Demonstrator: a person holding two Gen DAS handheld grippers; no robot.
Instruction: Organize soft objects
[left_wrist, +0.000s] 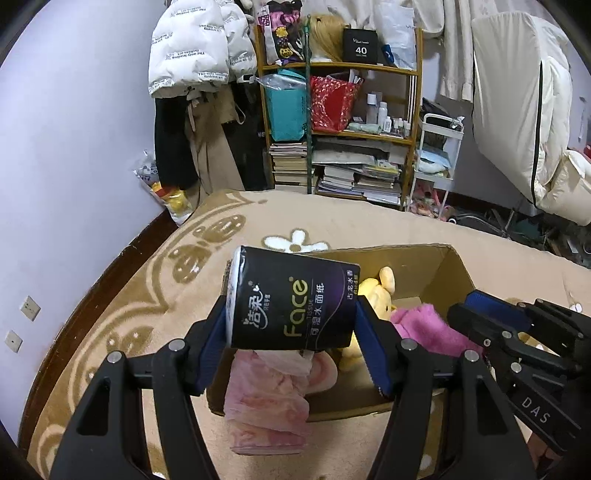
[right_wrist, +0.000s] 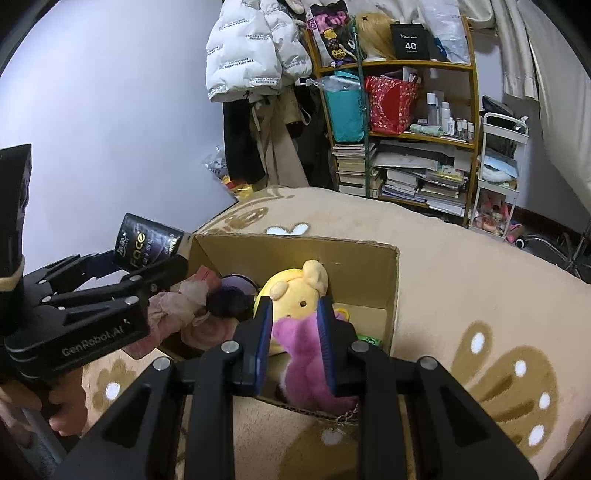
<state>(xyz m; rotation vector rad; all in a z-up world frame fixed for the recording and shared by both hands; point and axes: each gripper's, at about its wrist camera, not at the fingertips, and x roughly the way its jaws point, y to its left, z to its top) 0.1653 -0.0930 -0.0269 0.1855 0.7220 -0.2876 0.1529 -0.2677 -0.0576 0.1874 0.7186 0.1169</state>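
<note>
The left gripper (left_wrist: 291, 332) is spread wide and pinches a black pack of Face tissues (left_wrist: 291, 299) by its two short ends, above the near left corner of the cardboard box (left_wrist: 454, 266). I judge this pack light and soft; it gives under pressure, and its plastic wrap looks smooth, so the flat ends are a good place to hold. The right gripper (right_wrist: 295, 343) is open only narrowly and squeezes a pink plush toy (right_wrist: 299, 347) at its middle, over the near edge of the box. The toy is fluffy and surely very light; a grip at the thick body seems safest. Behind it, inside the box, lies a yellow bear plush (right_wrist: 291, 291), and to the left some pale pink cloth (right_wrist: 177, 314). The box stands on a beige patterned rug (right_wrist: 461, 280).
</note>
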